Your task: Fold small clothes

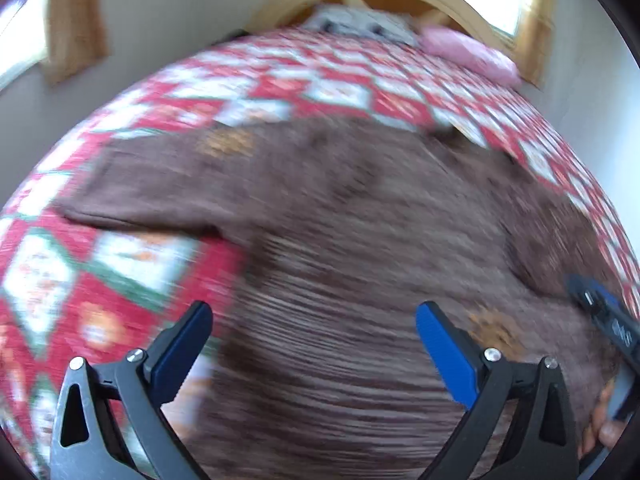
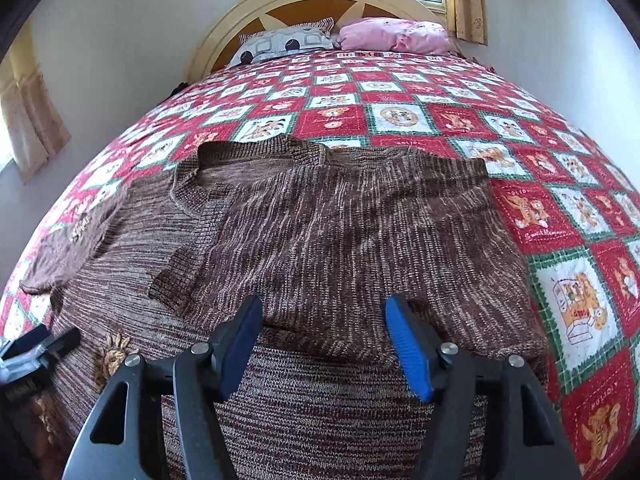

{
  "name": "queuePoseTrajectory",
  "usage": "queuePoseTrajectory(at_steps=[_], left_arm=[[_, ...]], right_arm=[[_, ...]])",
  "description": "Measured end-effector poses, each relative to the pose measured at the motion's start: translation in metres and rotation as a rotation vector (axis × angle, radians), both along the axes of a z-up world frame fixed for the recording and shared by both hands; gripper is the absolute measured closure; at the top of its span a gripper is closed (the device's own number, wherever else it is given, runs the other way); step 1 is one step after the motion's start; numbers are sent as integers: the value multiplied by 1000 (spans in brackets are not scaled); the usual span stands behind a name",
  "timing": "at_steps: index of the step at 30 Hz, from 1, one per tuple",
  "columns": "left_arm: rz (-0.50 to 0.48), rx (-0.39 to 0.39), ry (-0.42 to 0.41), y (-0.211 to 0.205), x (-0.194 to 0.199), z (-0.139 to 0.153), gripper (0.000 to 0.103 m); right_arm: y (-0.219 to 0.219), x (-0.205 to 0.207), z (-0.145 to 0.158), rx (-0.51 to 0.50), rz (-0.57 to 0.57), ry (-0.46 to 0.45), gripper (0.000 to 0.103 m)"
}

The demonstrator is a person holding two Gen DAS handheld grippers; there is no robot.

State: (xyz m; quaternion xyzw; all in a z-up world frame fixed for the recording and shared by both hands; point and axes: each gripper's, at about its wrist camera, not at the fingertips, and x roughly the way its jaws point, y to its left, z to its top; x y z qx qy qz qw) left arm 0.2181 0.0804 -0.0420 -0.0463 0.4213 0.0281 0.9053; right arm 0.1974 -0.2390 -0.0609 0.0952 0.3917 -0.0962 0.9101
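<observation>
Here I see a brown sweater (image 2: 328,224) on a red checked quilt (image 2: 400,92), pillows (image 2: 288,42) beyond; both claws, left (image 1: 314,316) and right (image 2: 324,316), gape wide; the left view is blurred.

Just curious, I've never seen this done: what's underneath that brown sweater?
The sweater lies on a red checked quilt, which shows on its far side and to both sides. One sleeve is folded over its front. Whatever lies beneath the knit itself is covered.

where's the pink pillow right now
In the right wrist view, the pink pillow lies at the bed's head, right of the grey patterned pillow, below the window.
</observation>
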Motion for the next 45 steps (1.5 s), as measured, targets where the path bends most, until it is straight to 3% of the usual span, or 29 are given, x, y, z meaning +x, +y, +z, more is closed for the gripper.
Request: queuePoseTrajectory(at_steps=[3,9,12,14,21,23,26,27,28,33,37,41,45], left_arm=[[155,-34,-42,56,8,17,0],[512,-97,-18,178,38,19,4],[553,-189,51,209,57,1,17],[549,-238,96,218,69,-14,20],[533,-91,48,201,83,-21,20],[527,-54,37,197,79,-22,26],[521,-60,11,203,77,-17,62],[512,-69,5,205,78,-16,80],[495,-88,2,206,79,-16,88],[486,-108,13,202,89,-10,91],[427,-118,-40,174,95,10,92],[240,-94,-133,104,95,41,92],[32,-57,-183,19,79,54,92]], right_arm=[[-7,-4,0,39,0,-21,38],[-9,-5,-1,36,-1,-20,37],[-8,-4,-1,33,2,-17,36],[-6,-4,-2,29,3,-15,35],[-5,-3,-2,29,3,-14,34],[-4,-3,-2,28,3,-13,34],[-4,-3,-2,29,3,-13,34],[-4,-3,-2,29,3,-13,34],[-4,-3,-2,29,2,-14,34],[-4,-3,-2,30,2,-14,34],[-5,-3,-2,28,2,-13,34],[-5,-3,-2,30,2,-14,34],[-3,-2,-2,32,0,-14,34]])
